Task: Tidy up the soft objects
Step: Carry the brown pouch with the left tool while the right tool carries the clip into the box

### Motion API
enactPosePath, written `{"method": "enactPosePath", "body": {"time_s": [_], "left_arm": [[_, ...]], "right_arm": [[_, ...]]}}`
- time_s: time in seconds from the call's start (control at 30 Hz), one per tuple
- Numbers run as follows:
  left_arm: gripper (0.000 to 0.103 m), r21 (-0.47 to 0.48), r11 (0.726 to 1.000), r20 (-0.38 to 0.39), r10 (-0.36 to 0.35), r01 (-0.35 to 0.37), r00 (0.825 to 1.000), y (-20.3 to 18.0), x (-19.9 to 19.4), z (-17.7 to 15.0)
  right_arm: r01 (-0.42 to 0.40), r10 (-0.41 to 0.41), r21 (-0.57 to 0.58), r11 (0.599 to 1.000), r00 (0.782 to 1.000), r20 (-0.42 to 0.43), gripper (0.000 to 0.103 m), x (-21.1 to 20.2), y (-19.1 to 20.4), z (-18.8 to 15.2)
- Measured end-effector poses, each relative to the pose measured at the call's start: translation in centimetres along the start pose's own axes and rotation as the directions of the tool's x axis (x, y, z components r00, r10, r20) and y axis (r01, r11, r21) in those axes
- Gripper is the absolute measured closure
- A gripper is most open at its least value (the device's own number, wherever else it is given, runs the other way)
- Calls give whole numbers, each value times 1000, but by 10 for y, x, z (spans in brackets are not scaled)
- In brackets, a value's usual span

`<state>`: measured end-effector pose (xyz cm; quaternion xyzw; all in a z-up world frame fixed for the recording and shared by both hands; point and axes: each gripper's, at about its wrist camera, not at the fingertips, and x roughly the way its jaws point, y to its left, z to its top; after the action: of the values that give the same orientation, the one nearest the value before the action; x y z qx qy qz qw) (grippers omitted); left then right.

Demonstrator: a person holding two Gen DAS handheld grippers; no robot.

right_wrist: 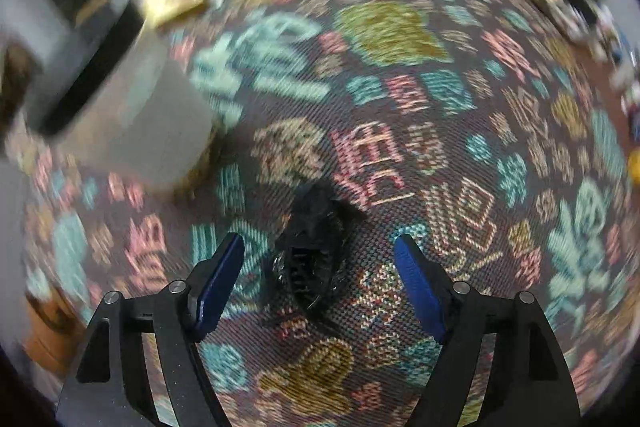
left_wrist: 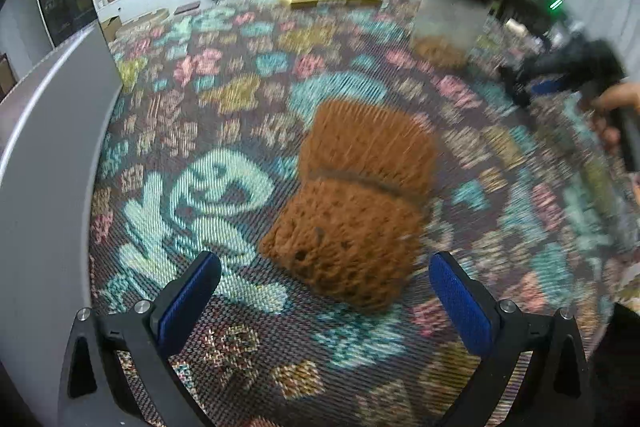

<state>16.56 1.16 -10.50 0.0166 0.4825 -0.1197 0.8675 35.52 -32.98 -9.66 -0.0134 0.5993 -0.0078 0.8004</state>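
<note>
Both grippers spread over soft things on the patterned rug.

My left gripper hangs with its jaws wide apart, empty, just short of the brown sponge, which lies on the rug between and ahead of the blue pads. It looks light, porous and squashy, so I judge a pinch across its near end will sink in and hold. My right gripper is likewise wide and empty, straddling a small black fuzzy thing; blur hides what it is.
</note>
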Motion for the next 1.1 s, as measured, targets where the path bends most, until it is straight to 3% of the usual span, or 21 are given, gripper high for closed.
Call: {"method": "enactPosePath", "body": {"time_s": [0.03,0.1,0.2,0.27,0.3,0.33,0.4,0.53,0.67,0.93,1.1], "left_arm": [[0,18,1000,-13,-9,9,1000,-6,0,5],[0,75,997,-39,12,-9,999,-18,11,13],[0,157,980,-71,132,-119,989,-31,33,22],[9,167,973,-44,168,-159,985,-33,40,30],[32,152,979,-38,147,-139,988,-28,39,32],[37,98,990,-45,104,-100,994,-21,37,37],[37,23,998,-24,64,-64,998,-10,29,46],[37,-68,998,48,16,-13,999,6,-2,58],[37,-133,991,131,-8,25,991,27,-57,69],[37,-186,969,221,200,-161,954,85,-148,38],[37,-203,955,238,261,-215,936,107,-179,9]], "right_arm": [[39,-39,-5,999,999,-21,64,3,1,-2],[54,-54,28,998,999,5,64,-1,-2,0],[67,-73,85,994,995,70,64,-12,-10,12],[59,-73,101,993,986,152,64,-28,-13,25],[54,-72,101,993,979,189,64,-37,-14,31],[51,-73,99,994,971,229,64,-49,-15,36],[57,-77,73,996,949,307,64,-77,-13,47],[59,-54,-1,998,923,382,64,-119,10,65],[14,31,-106,994,913,406,64,-161,58,54],[-152,286,-340,928,876,389,64,-219,198,-12],[-221,382,-431,875,862,333,64,-235,261,-52]]}}
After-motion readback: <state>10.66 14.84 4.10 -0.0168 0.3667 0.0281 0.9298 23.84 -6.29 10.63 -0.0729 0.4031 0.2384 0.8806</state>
